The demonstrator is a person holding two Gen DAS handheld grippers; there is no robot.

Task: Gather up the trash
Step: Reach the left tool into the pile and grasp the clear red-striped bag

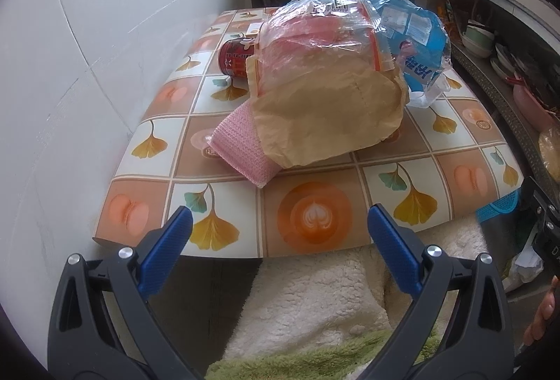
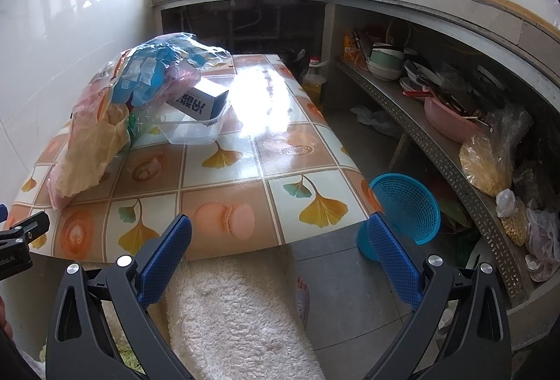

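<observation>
Left gripper point(image 1: 280, 226): released, blue pads spread wide, empty, hovering at the near edge of the surface point(image 1: 315, 205).
Right gripper point(image 2: 280, 233): likewise spread and empty, at the same near edge, further right.
Trash pile: a brown paper bag point(image 1: 325, 121) lies on the surface ahead of the left gripper, with a pink mesh sleeve point(image 1: 241, 149) poking out beneath it toward the near edge.
On top: a crumpled clear plastic wrapper point(image 1: 315, 29) and a blue printed plastic bag point(image 1: 416, 33).
Hidden: a red can point(image 1: 234, 59) lies on its side behind the paper bag, only its left end showing (label unreadable).
Right view: a clear plastic tray point(image 2: 192, 131) touches the pile's right side, a dark carton point(image 2: 199, 101) resting tilted in it.
Open room: the surface's right half is bare and glares with window light.
Edges: a blue mesh basket point(image 2: 406, 205) stands on the floor just off the near right corner; a fluffy white rug point(image 2: 238, 317) lies below the grippers.
</observation>
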